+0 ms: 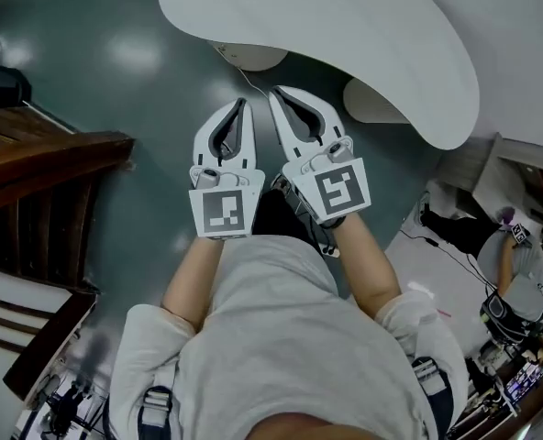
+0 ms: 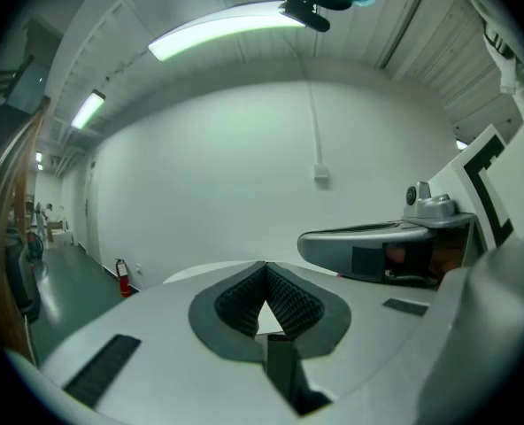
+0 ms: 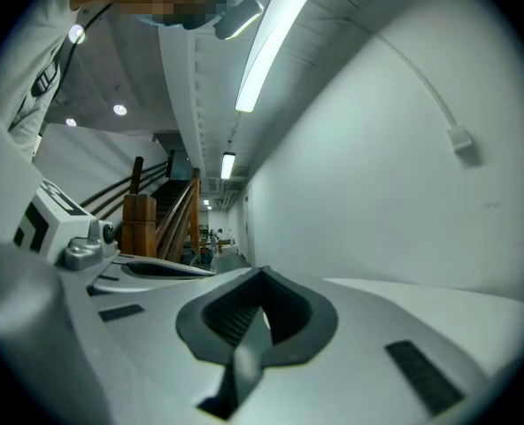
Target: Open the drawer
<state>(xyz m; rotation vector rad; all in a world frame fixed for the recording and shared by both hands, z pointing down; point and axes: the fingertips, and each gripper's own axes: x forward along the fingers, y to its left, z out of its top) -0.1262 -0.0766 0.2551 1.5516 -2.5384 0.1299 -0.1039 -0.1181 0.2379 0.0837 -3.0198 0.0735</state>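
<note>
No drawer shows in any view. In the head view both grippers are held side by side in front of the person's body, over the dark green floor, pointing at the white table (image 1: 345, 35). My left gripper (image 1: 242, 105) is shut, its jaws meeting at the tips with nothing between them; in its own view the left gripper (image 2: 264, 266) faces a bare white wall. My right gripper (image 1: 275, 93) is shut and empty too, and in its own view the right gripper (image 3: 262, 274) looks along the wall towards a corridor.
The table's two white pedestals (image 1: 253, 58) (image 1: 377, 104) stand just beyond the gripper tips. A wooden stair rail (image 1: 42, 163) is at the left. A seated person (image 1: 515, 250) and cabled equipment are at the right. A fire extinguisher (image 2: 123, 277) stands by the wall.
</note>
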